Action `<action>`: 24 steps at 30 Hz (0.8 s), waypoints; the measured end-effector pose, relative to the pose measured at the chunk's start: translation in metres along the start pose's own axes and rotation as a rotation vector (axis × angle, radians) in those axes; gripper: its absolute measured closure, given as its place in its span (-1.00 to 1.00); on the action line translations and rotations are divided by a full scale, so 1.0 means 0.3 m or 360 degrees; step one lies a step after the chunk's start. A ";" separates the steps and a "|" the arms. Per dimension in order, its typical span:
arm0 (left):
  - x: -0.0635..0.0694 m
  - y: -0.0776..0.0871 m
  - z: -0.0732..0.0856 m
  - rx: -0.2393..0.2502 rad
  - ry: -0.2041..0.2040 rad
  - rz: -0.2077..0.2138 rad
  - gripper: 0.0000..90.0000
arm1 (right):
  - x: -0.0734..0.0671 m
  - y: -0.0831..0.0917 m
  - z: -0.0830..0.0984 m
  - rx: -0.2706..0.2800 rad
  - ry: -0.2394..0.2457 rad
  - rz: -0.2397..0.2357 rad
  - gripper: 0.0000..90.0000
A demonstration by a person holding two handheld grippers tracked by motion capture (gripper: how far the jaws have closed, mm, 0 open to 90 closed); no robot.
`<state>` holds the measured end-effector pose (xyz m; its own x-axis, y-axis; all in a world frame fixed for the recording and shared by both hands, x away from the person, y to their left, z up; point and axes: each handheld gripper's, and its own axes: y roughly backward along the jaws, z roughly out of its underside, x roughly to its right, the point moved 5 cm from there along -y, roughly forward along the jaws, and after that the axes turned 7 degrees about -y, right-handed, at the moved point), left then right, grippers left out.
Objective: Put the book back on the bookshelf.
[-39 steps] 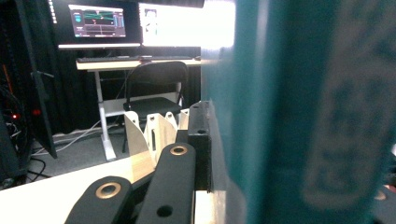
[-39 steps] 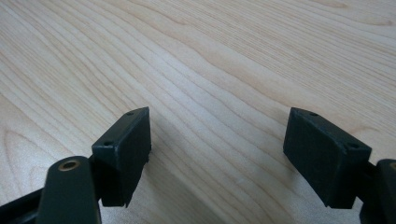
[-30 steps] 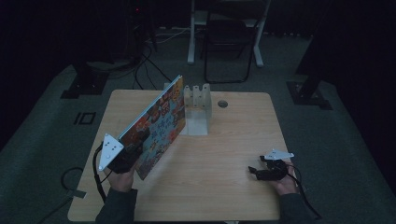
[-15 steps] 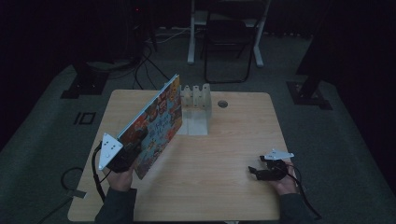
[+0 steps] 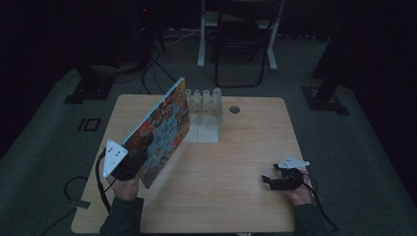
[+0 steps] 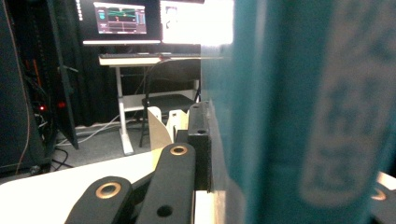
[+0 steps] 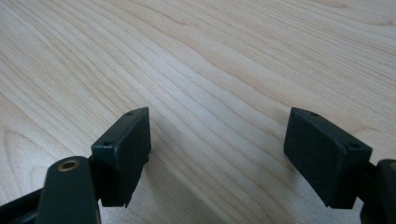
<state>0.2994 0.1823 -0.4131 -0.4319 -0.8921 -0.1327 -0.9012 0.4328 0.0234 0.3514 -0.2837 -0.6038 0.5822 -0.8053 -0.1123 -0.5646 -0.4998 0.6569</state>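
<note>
Wooden table (image 5: 236, 162) bare across middle and right. Colourful book (image 5: 162, 130) left of centre, tilted up on its edge, long axis running from near-left toward the white slotted rack (image 5: 204, 105) at the far edge. Left gripper (image 5: 129, 164) clamped on book's near end (teal spine (image 6: 289, 112) close up). Right gripper (image 7: 217, 140) jaws wide apart, empty, low over bare wood.

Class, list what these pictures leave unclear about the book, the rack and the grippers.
- Book cover words: too small and dim in the high view; its spine lettering is blurred in the left gripper view.
- White rack: left end hidden behind the book in the high view.
- Right gripper: fingers too small there to judge the gap.
- Left gripper: fingers hidden by the book.
</note>
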 end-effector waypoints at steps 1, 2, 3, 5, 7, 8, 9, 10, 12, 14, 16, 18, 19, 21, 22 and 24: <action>-0.002 -0.003 0.001 -0.0001 0.0006 -0.0010 0.80 | 0.000 0.000 0.000 0.0001 -0.0001 -0.0001 -0.50; -0.002 -0.003 0.001 -0.0001 0.0006 -0.0010 0.80 | 0.000 0.000 0.000 0.0001 -0.0001 -0.0001 -0.50; -0.003 -0.006 0.001 -0.0002 0.0010 -0.0014 0.80 | 0.000 0.000 0.000 0.0000 0.0000 0.0000 -0.50; -0.001 -0.009 0.002 -0.0003 0.0006 -0.0017 0.80 | 0.000 0.000 0.000 0.0000 0.0000 -0.0001 -0.50; 0.001 -0.012 0.004 -0.0008 0.0000 -0.0015 0.80 | 0.000 0.000 0.000 0.0000 -0.0001 -0.0001 -0.50; 0.001 -0.012 0.004 -0.0008 0.0000 -0.0015 0.80 | 0.000 0.000 0.000 0.0000 -0.0001 -0.0001 -0.50; 0.003 -0.017 0.005 -0.0012 0.0001 -0.0015 0.80 | 0.000 0.000 0.000 0.0001 -0.0002 -0.0001 -0.50; 0.003 -0.017 0.005 -0.0012 0.0001 -0.0015 0.80 | 0.000 0.000 0.000 0.0001 -0.0002 -0.0001 -0.50; 0.006 -0.023 0.006 -0.0012 0.0004 -0.0017 0.80 | 0.000 0.000 0.000 0.0000 -0.0003 -0.0002 -0.50; 0.007 -0.027 0.006 -0.0019 -0.0003 -0.0023 0.80 | 0.000 0.000 0.000 0.0000 -0.0003 -0.0002 -0.50; 0.008 -0.031 0.006 -0.0023 -0.0006 -0.0031 0.80 | 0.000 0.000 0.000 0.0000 -0.0003 -0.0003 -0.50; 0.007 -0.035 0.007 -0.0026 -0.0004 -0.0037 0.80 | 0.000 0.000 0.000 0.0000 -0.0005 -0.0004 -0.50; 0.006 -0.039 0.008 -0.0031 0.0001 -0.0045 0.80 | 0.000 0.000 0.000 -0.0001 -0.0004 -0.0004 -0.50; 0.006 -0.043 0.010 -0.0034 0.0000 -0.0055 0.80 | 0.000 0.000 0.000 0.0000 -0.0004 -0.0004 -0.50; 0.006 -0.043 0.010 -0.0034 0.0000 -0.0055 0.80 | 0.000 0.000 0.000 0.0000 -0.0004 -0.0004 -0.50; 0.008 -0.048 0.012 -0.0044 -0.0009 -0.0066 0.80 | 0.000 0.000 -0.001 0.0000 -0.0005 -0.0005 -0.50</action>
<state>0.3115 0.1744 -0.4174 -0.3939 -0.9085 -0.1395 -0.9191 0.3915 0.0452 0.3516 -0.2836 -0.6037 0.5819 -0.8049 -0.1167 -0.5629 -0.5021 0.6565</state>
